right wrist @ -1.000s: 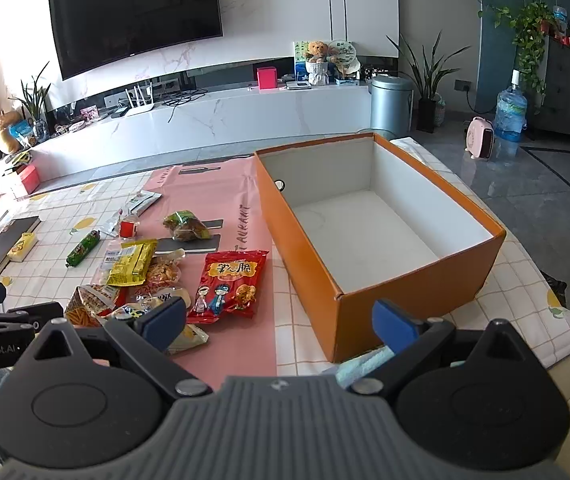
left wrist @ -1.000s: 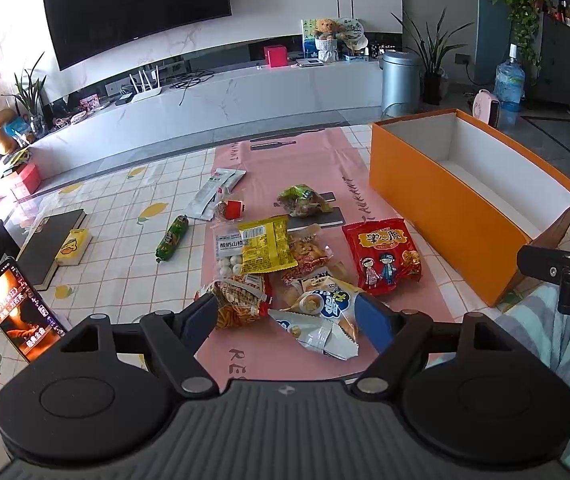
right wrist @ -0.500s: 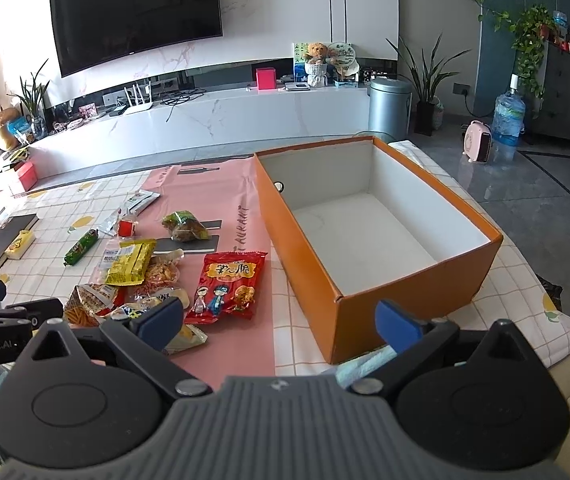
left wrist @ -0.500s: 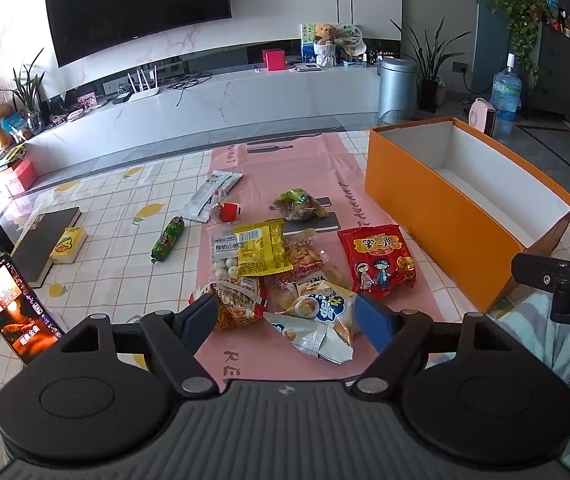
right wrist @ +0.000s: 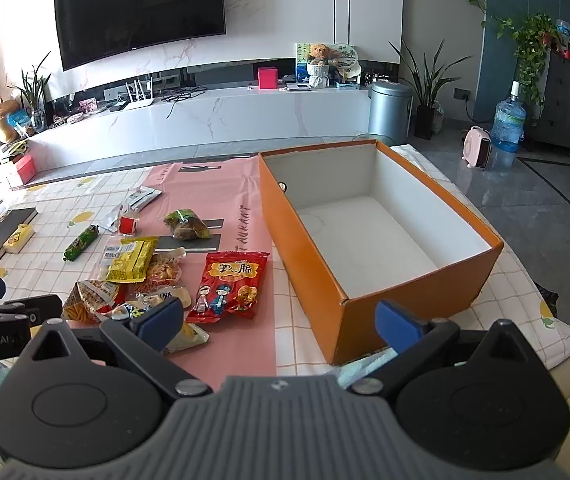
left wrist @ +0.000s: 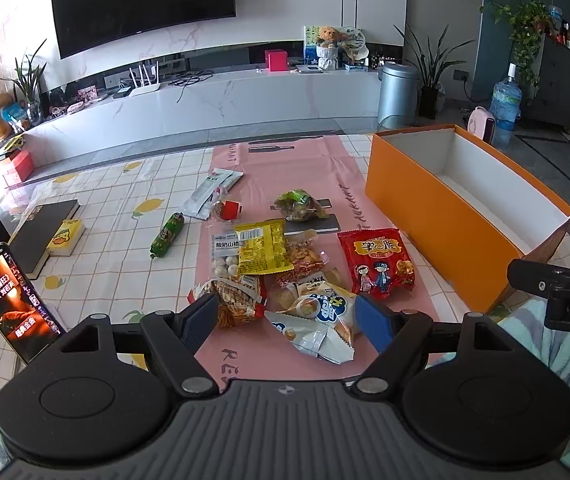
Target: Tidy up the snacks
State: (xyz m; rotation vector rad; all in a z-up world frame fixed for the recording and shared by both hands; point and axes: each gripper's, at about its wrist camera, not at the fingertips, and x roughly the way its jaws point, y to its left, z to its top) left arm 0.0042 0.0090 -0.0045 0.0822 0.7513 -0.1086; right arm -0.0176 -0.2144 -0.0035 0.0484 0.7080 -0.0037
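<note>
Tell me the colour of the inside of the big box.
White inside, orange outside: the box shows its interior best in the right wrist view.

Black tool (left wrist: 289,318), blue fingertips (left wrist: 373,322)

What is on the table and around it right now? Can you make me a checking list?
Surface: table under a checked lemon cloth, pink mat across the middle.
Job's things: orange box open, nothing inside; red snack bag, yellow snack bag, green sausage stick and other packets lie on the mat and cloth.
Clutter: phone with its screen lit, dark book.
Grippers: left gripper and right gripper, jaws open, holding nothing.
Cables: loose wires on the TV bench.
Surroundings: TV, bin, water bottle.
</note>
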